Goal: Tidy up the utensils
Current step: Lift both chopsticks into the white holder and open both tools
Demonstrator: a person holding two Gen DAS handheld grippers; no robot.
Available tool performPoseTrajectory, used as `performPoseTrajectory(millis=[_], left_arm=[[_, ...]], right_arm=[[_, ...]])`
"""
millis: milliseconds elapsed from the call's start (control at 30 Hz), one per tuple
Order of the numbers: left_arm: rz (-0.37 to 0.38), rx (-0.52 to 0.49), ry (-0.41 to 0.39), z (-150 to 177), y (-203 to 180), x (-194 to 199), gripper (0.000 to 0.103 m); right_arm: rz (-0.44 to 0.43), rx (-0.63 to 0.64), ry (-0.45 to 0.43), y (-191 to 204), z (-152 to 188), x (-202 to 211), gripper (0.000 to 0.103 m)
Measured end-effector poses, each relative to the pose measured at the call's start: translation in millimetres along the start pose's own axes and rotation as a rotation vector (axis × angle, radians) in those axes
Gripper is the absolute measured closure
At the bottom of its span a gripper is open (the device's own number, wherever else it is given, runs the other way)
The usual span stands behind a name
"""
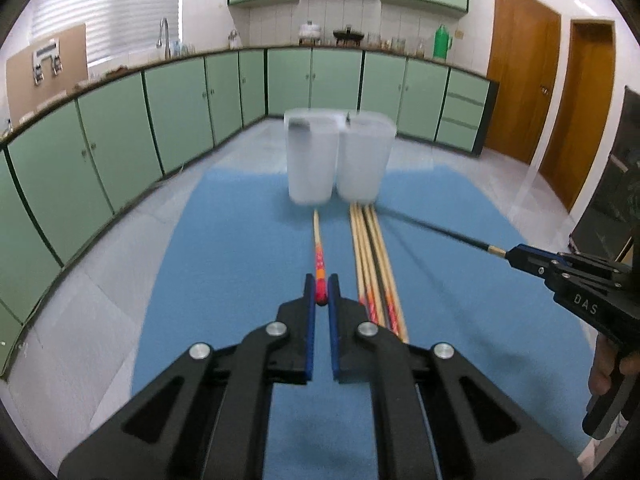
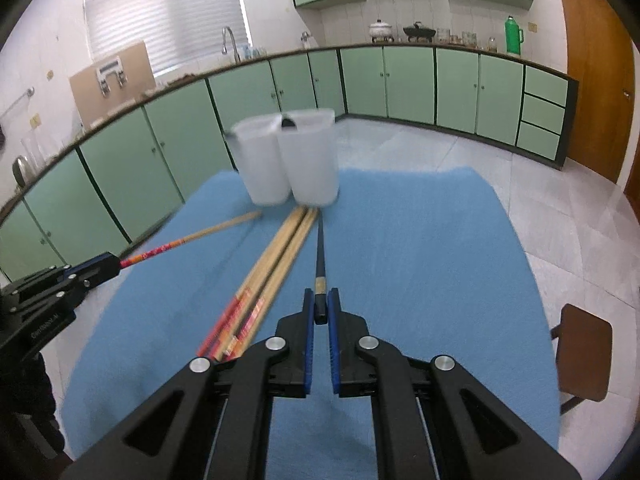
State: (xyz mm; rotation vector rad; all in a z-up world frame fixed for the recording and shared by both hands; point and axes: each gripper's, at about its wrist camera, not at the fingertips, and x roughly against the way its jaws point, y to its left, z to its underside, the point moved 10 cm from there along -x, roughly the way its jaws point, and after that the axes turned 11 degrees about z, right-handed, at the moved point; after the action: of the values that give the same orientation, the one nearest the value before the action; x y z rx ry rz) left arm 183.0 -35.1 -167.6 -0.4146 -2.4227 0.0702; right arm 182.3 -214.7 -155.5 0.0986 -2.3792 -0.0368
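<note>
Between left claw point(image 1: 321, 294) fingers, red-ended chopstick point(image 1: 319, 264)

Pale green cabinets point(image 2: 408, 84) line white tiled walls beside brown wooden doors point(image 1: 520, 76) and a blinded window point(image 2: 160, 20).

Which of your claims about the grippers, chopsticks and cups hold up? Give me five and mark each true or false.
1. The left gripper holds a red-ended chopstick. True.
2. The right gripper is empty. False: it grips a black chopstick.
3. Two cups stand side by side on the blue mat. True.
4. The cups lie tipped over. False: both stand upright.
5. A bundle of chopsticks lies on the mat. True.
</note>
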Motion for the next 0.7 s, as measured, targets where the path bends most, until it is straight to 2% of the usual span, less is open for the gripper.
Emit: performPoseTrajectory(millis=[300,533,700], left_arm=[[0.052,-0.038,-0.127,-73.2,-9.0,32.0,0.098],[0.116,-0.05,-0.136,-110.0,-15.5,25.2,0.099],[0.15,-0.037,-0.128,-123.5,-14.6,17.5,0.099]], right_arm=[[-0.03,0.062,-0.089,8.7,-65.8,35.9,0.097],[-0.097,0.125,-0.088,25.5,-111.0,46.6,0.097],[-0.124,0.158,-0.067,32.7,-132.9,45.8,0.097]])
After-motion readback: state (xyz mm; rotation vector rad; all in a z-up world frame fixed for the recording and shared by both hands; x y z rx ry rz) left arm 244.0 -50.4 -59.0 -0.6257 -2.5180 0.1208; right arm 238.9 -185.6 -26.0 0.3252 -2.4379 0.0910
